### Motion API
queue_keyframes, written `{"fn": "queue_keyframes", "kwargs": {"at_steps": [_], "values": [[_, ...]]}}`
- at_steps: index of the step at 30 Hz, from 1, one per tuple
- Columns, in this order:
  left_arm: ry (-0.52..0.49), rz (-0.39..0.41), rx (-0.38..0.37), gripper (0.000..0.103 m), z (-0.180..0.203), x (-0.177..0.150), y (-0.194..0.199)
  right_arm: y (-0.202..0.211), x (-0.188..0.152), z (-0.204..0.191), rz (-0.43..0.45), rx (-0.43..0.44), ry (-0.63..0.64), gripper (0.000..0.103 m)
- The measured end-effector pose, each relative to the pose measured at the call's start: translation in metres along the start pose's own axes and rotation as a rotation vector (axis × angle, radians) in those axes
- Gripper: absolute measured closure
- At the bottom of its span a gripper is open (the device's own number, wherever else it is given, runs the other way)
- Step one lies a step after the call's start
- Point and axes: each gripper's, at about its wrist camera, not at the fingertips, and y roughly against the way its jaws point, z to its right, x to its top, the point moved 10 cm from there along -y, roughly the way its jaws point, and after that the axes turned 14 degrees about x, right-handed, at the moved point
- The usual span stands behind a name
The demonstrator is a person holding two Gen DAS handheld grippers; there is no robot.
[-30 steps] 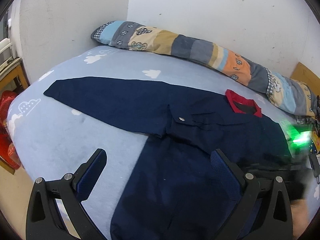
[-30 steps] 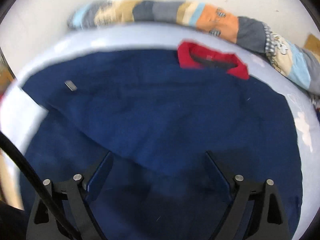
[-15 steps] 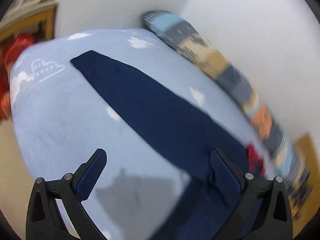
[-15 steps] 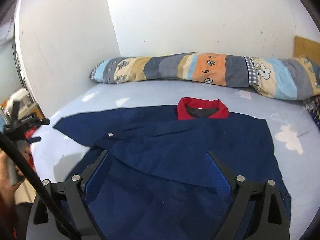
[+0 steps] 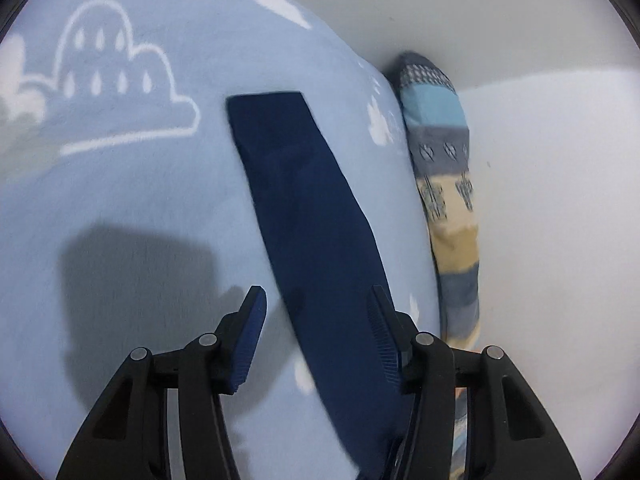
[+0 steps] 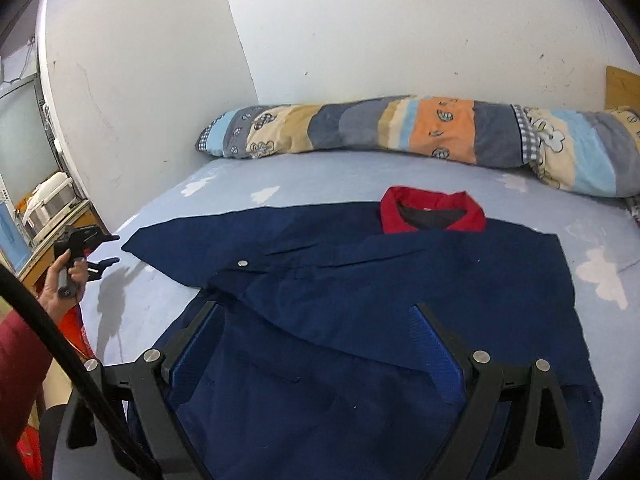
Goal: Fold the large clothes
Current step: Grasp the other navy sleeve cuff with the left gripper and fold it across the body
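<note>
A navy jacket (image 6: 400,300) lies spread flat across a pale blue bedsheet (image 6: 320,176) printed with white clouds. Nearest the right wrist camera, the right gripper (image 6: 316,344) hangs over the garment's lower front, its blue-padded jaws spread wide with nothing pinched between them; whether the tips touch the cloth cannot be told.

At the left edge of that view, a hand (image 6: 64,284) in a red sleeve (image 6: 20,364) holds the left gripper (image 6: 108,249) just beside the bed, its fingers pointing toward the tip of the jacket's outstretched sleeve (image 6: 180,248), short of it.

From the left wrist camera, the left gripper (image 5: 316,300) is closing, its jaws partly apart above the sleeve (image 5: 304,216). The dark strip of cloth runs away from between the fingertips toward its squared cuff, but the pads (image 5: 250,338) do not press on it. The gripper's shadow falls on the sheet to the left.

Farther up the bed, a metal snap (image 6: 242,263) shows on the folded-over front panel, and the red collar (image 6: 432,212) marks the top of the jacket, facing the wall. Beyond it, a long patchwork bolster (image 6: 420,132) in blue, grey, cream and orange lies along the foot of the white wall (image 6: 400,32). At far left, a pale appliance (image 6: 48,200) sits on a wooden stand beside the bed.
</note>
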Motion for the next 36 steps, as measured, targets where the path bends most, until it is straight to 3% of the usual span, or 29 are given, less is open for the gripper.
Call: {"fn": "queue_keyframes", "kwargs": {"at_steps": [4, 8, 13, 14, 15, 16, 22, 30, 36], "values": [[0.093, 0.035, -0.058, 0.053, -0.007, 0.025, -0.027, -0.008, -0.002, 0.003, -0.011, 0.000, -0.008, 0.008], [0.119, 0.081, -0.048, 0.056, -0.010, 0.046, -0.050, -0.010, -0.002, 0.004, -0.005, 0.007, -0.008, 0.008], [0.136, 0.162, -0.110, 0.058, 0.008, 0.071, -0.070, -0.007, 0.000, 0.001, 0.015, 0.015, 0.006, 0.008], [0.133, 0.164, -0.141, 0.068, 0.015, 0.073, -0.072, -0.007, 0.000, 0.000, 0.016, 0.018, 0.011, 0.008], [0.131, 0.160, -0.192, 0.101, 0.023, 0.074, -0.075, -0.007, 0.000, 0.001, 0.018, 0.009, 0.019, 0.008], [0.134, 0.147, -0.233, 0.100, 0.031, 0.075, -0.078, -0.008, 0.000, 0.000, 0.017, 0.008, 0.023, 0.008], [0.019, 0.220, -0.241, 0.100, 0.060, 0.072, -0.052, -0.007, 0.000, 0.007, 0.020, -0.008, 0.013, 0.008], [-0.285, 0.256, -0.247, 0.100, 0.156, 0.019, 0.014, 0.033, 0.022, 0.045, 0.130, -0.104, -0.069, 0.008], [-0.510, 0.185, -0.345, 0.100, 0.264, -0.086, 0.057, 0.080, 0.034, 0.090, 0.232, -0.190, -0.181, 0.008]]}}
